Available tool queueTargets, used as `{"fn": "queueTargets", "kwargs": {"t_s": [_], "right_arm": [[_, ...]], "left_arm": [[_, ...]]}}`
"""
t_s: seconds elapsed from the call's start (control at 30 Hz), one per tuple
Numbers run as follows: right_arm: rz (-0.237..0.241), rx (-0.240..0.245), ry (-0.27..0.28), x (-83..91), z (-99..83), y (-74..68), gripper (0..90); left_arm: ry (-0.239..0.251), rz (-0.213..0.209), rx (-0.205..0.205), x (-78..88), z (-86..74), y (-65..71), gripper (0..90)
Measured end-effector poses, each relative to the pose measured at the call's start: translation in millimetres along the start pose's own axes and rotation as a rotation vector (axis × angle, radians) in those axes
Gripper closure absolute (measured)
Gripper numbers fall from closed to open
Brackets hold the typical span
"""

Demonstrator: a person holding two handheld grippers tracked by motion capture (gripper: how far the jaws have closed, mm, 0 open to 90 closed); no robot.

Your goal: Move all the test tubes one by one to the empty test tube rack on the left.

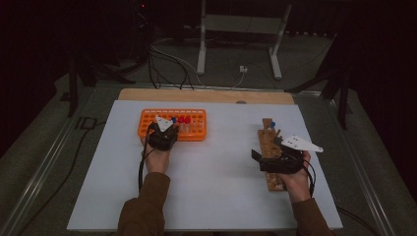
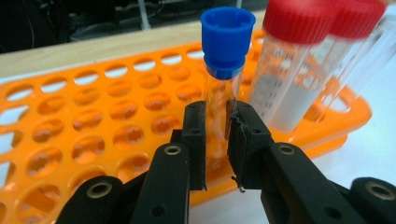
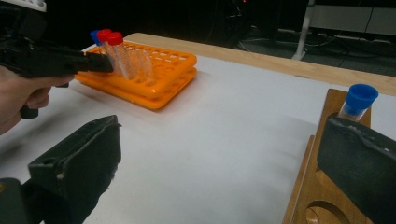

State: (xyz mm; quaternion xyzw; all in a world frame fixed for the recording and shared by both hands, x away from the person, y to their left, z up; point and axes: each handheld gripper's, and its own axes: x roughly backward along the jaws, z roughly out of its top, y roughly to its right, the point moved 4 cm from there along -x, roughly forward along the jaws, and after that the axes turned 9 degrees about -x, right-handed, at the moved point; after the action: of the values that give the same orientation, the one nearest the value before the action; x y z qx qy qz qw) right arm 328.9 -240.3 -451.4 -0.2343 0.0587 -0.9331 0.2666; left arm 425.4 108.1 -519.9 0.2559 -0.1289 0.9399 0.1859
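Observation:
My left gripper (image 2: 218, 140) is shut on a clear tube with a blue cap (image 2: 224, 70), held upright over the near right part of the orange rack (image 2: 93, 130). Two red-capped tubes (image 2: 289, 60) stand in that rack just to its right. In the high view the left gripper (image 1: 166, 129) sits at the rack's front edge (image 1: 172, 135). My right gripper (image 3: 219, 172) stands open, its jaws wide apart with nothing between them, beside a wooden rack (image 3: 322, 186). That wooden rack (image 1: 272, 184) holds another blue-capped tube (image 3: 357, 102). The right gripper (image 1: 266, 151) rests over its middle.
A white board (image 1: 216, 187) covers the table, with a wooden strip (image 1: 206, 95) along the far edge. Cables (image 1: 167, 64) and a metal stand (image 1: 241, 34) lie on the floor beyond. The person's hands and brown sleeves (image 1: 145, 206) come in from the bottom.

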Motion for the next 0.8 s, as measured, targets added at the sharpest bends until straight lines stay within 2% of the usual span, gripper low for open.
{"fn": "queueTargets", "kwargs": {"t_s": [0.33, 0.63, 0.7, 0.73, 0.77, 0.8], "right_arm": [[0.003, -0.002, -0.003, -0.5, -0.8, -0.4, 0.0], [0.004, -0.004, -0.003, -0.7, -1.5, 0.2, 0.0], [0.004, -0.005, -0.002, -0.5, -1.3, 0.0, 0.0], [0.004, -0.005, -0.002, -0.4, -1.3, 0.1, 0.0], [0.004, -0.005, -0.002, -0.4, -1.3, 0.2, 0.0], [0.004, -0.006, -0.001, -0.4, -1.2, 0.3, 0.0]], "left_arm": [[0.006, -0.008, 0.038, 0.1, -0.2, -0.5, 76.7], [0.049, 0.016, 0.092, 11.5, -1.0, -6.3, 58.3], [0.065, 0.004, 0.105, 15.4, -0.6, -7.2, 52.6], [0.071, -0.018, 0.116, 17.4, -0.2, -7.4, 49.6], [0.080, -0.057, 0.132, 19.5, 0.4, -7.3, 46.0], [0.082, -0.068, 0.135, 21.2, 0.9, -7.2, 40.9]]}}
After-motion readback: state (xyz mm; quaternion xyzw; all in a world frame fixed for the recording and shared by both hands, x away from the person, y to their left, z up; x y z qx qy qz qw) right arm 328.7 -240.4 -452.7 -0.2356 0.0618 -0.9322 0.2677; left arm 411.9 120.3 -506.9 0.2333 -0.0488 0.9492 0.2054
